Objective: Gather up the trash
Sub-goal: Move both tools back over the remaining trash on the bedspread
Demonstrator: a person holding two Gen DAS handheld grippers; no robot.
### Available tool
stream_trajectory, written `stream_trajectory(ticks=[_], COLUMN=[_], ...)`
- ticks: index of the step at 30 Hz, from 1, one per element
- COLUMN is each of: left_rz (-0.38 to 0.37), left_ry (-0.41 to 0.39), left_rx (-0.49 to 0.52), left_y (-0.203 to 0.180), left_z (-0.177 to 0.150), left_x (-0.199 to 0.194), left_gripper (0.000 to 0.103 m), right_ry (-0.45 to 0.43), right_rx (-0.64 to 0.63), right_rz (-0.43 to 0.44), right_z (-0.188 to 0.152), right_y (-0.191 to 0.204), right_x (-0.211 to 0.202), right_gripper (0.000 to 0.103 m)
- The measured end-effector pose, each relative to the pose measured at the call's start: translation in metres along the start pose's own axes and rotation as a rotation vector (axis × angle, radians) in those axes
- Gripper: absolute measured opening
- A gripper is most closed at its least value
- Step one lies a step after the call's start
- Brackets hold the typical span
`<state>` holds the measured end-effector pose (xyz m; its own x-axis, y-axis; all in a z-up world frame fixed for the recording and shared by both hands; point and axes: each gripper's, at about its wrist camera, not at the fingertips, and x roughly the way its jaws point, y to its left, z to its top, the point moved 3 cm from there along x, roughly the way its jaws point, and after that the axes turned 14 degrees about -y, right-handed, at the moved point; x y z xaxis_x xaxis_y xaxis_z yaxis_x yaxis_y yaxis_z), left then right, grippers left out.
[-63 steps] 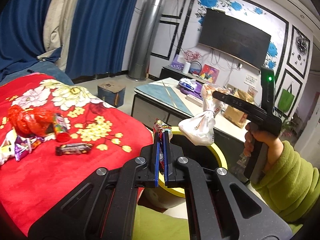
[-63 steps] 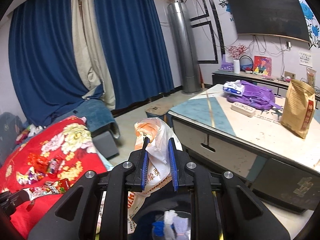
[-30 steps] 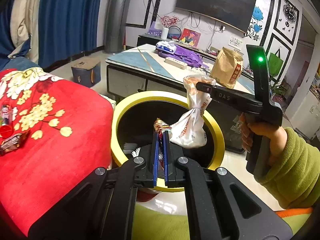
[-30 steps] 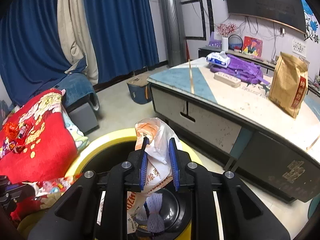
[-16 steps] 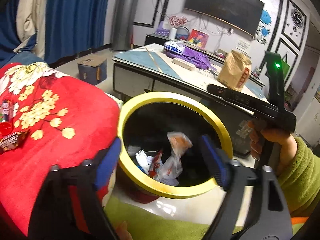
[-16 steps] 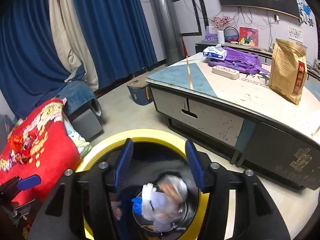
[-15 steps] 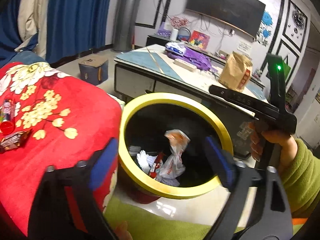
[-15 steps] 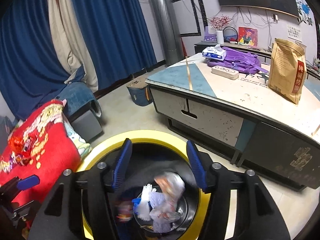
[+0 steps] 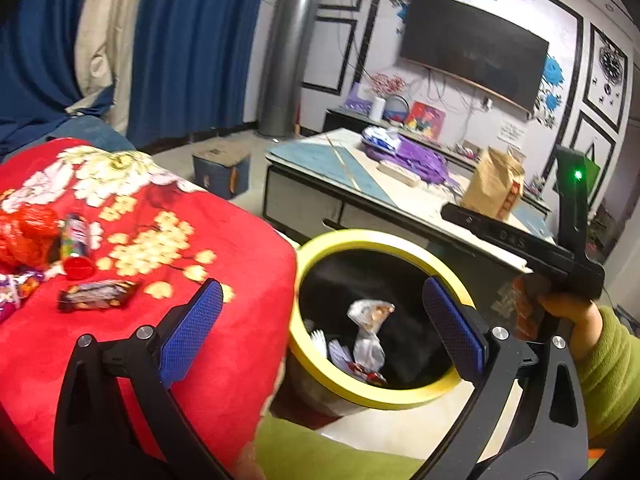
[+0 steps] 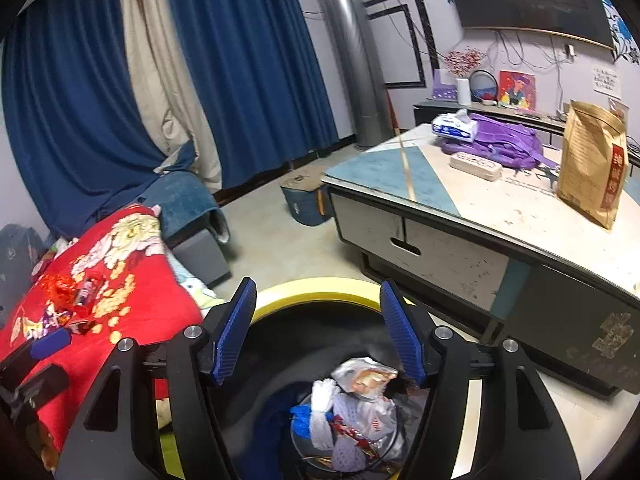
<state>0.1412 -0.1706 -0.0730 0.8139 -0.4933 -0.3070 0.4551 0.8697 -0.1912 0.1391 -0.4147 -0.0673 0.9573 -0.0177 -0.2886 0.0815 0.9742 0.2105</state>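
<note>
1. Step in hand: release. The left gripper [image 9: 320, 332] and right gripper [image 10: 318, 332] have just been opening; both stand wide and empty above the yellow-rimmed bin [image 9: 400, 398].
2. The tied plastic bag [image 10: 360, 392] lies inside the bin.
3. Next: reach for the dark snack wrapper [image 9: 96, 294] on the red blanket [image 9: 224, 240].

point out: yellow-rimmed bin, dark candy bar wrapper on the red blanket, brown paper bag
yellow-rimmed bin [image 9: 362, 394], left wrist view, near rim.
dark candy bar wrapper [image 9: 96, 295], left wrist view, wrapper middle.
brown paper bag [image 10: 591, 160], right wrist view, front face.
</note>
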Motion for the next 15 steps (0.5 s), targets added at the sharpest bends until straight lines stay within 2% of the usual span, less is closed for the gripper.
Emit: stream_trajectory(ticks=[15], left_rz=[0.175], left_ry=[-0.134], left_rx=[-0.055], left_y=[0.05], left_z=[0.03], left_x=[-0.041], left_gripper=[0.092], right_ry=[-0.006], right_rx=[-0.032], right_rz=[0.167], right_z=[0.013], right_y=[0.068], right_x=[-0.016], right_gripper=[0.065])
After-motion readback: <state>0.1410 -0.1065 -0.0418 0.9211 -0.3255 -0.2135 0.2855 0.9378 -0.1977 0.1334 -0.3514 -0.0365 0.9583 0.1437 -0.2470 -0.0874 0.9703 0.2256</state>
